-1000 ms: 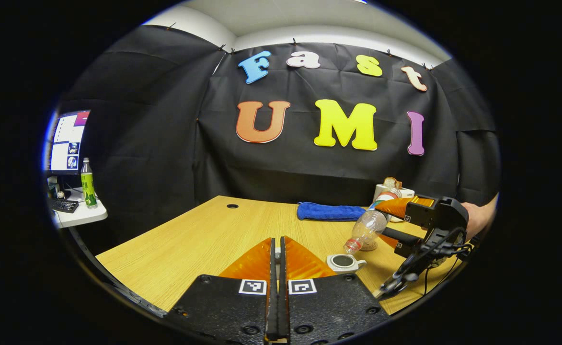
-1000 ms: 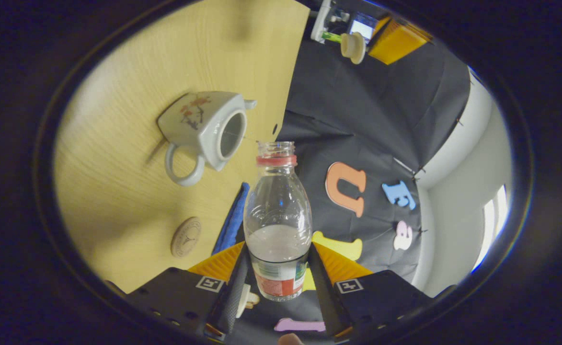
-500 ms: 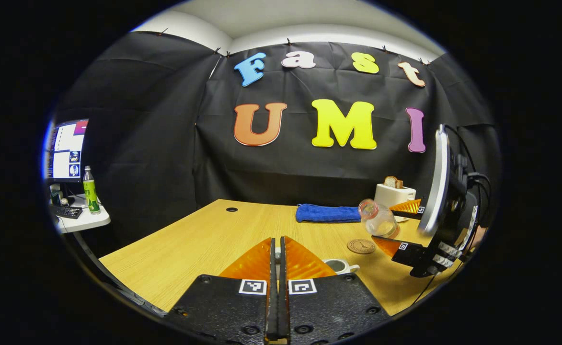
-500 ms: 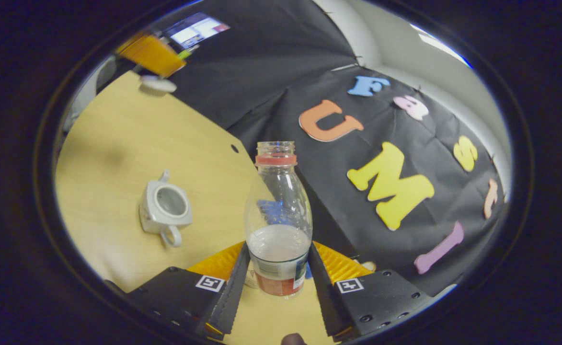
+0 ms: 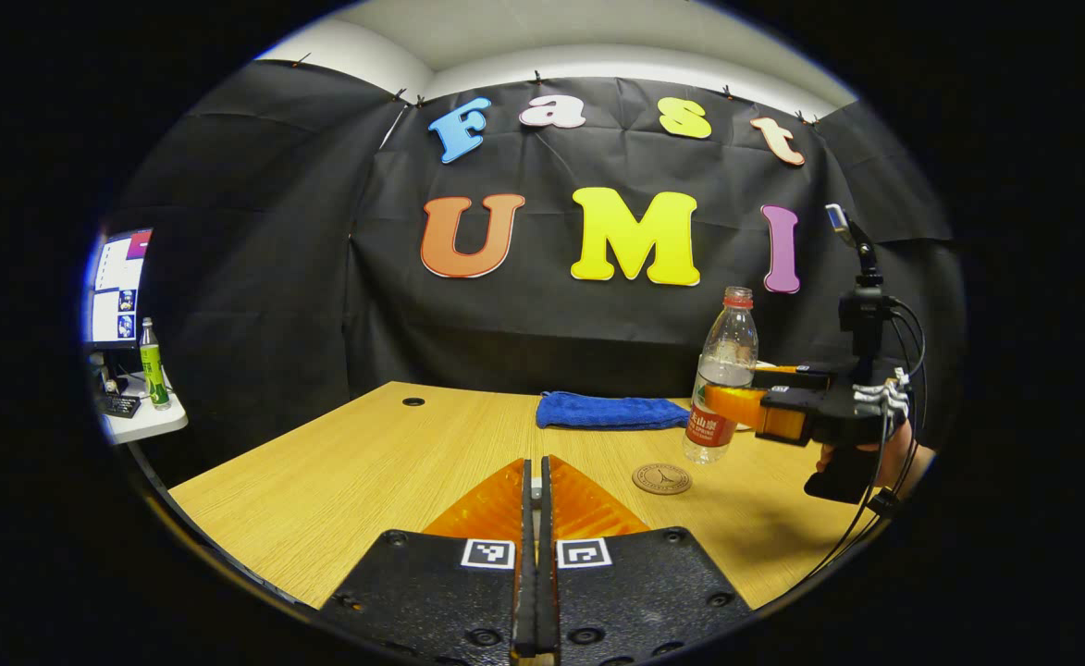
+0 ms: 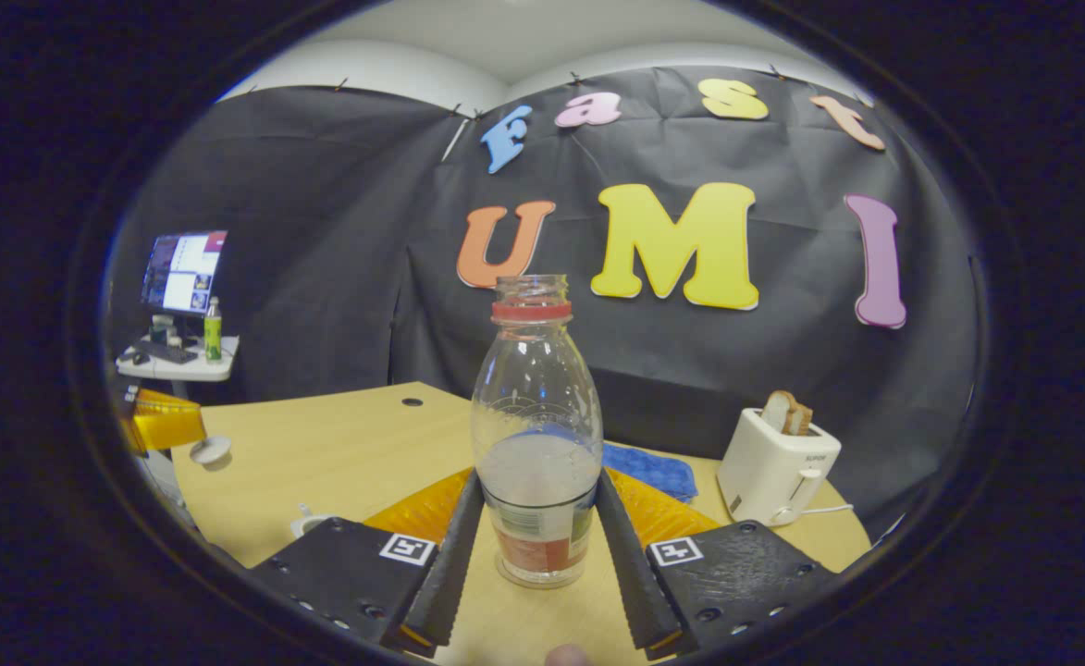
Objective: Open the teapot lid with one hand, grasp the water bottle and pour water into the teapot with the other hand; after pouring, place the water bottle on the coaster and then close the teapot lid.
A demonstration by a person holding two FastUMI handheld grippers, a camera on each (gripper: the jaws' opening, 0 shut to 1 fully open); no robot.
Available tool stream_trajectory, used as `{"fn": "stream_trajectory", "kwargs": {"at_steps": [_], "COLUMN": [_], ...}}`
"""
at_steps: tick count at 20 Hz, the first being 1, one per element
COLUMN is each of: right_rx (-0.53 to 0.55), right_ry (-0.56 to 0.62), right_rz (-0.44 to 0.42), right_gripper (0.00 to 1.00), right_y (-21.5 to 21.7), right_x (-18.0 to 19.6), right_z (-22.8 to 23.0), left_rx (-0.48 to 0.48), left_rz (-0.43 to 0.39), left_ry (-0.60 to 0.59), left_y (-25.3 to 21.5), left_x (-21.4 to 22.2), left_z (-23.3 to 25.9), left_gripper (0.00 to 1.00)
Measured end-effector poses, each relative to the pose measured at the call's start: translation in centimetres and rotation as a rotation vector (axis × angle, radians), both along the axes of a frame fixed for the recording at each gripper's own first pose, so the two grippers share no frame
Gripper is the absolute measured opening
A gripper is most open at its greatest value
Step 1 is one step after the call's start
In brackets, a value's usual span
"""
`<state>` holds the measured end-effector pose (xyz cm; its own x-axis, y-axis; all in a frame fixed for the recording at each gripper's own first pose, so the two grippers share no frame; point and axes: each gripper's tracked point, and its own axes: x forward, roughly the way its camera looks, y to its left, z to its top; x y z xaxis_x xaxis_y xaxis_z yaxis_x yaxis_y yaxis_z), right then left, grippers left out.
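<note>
Toward the table's (image 5: pixel 394 462) right side, the right claw (image 5: pixel 736 405) pinches the upright water bottle (image 5: pixel 720 377) just above the wood, the coaster (image 5: pixel 661 478) lying just beside its base, toward the near edge. The left claw (image 5: pixel 533 490) is pressed together; in the right gripper view it pinches the lid (image 6: pixel 210 450).

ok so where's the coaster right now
In the left gripper view the coaster lies flat on the wooden table, just left of the upright water bottle in the right gripper, with the blue cloth behind it.
</note>
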<state>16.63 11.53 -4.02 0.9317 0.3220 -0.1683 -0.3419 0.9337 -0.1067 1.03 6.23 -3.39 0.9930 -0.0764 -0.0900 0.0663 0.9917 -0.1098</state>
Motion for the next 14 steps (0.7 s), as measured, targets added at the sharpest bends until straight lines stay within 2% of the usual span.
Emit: {"fn": "stream_trajectory", "kwargs": {"at_steps": [3,6,14], "right_rx": [0.047,0.048,0.037], "right_ry": [0.032,0.058,0.144], "right_rz": [-0.001,-0.016,-0.028], "right_gripper": [0.69,0.70,0.70], "right_y": [-0.2,0.0,0.7], "right_x": [1.9,3.9,5.6], "right_z": [-1.1,-2.3,-6.7], "left_rx": [0.005,0.006,0.002], "left_rz": [-0.011,-0.018,-0.006], "left_ry": [0.009,0.016,0.027], "left_y": [-0.3,-0.5,0.7], "left_x": [0.3,0.4,0.7], "left_z": [-0.4,-0.7,-1.2], "left_gripper": [0.03,0.03,0.03]}}
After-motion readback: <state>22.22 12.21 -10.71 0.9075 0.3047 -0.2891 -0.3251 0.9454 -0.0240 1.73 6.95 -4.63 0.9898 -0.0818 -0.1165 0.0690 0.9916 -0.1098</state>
